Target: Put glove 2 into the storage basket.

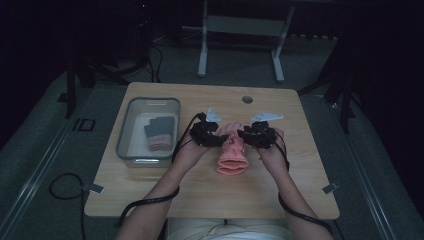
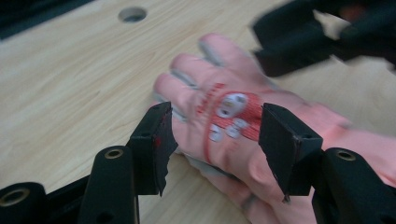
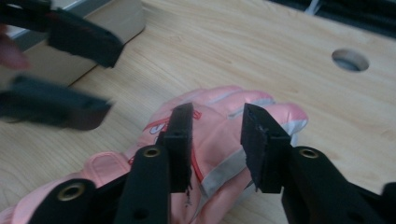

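Lying palm-side down in the middle of the wooden surface (image 1: 150,200), a pink glove (image 1: 233,152) sits between the two hands, its cuff toward the person and its fingers pointing away. Both grippers meet over the finger end. The left gripper (image 2: 215,140) has its jaws roughly half open on either side of the glove's back, where a red and white emblem (image 2: 231,116) shows; the pads stand clear of the fabric, so nothing is held yet. The right gripper (image 3: 217,140) likewise straddles the fingers with a moderate gap, and its pads sit just above the pink cloth; whether they pinch a fold I cannot tell, though they look free of it.

To the left, a clear bin (image 1: 125,135) on the surface already contains a folded dark and pink item (image 1: 160,134), seemingly another glove or pair. That suggests part of the sorting is done. What remains, by my reading, is to take hold of this glove, lift it, and carry it over into the bin; the grasp itself is only being lined up.
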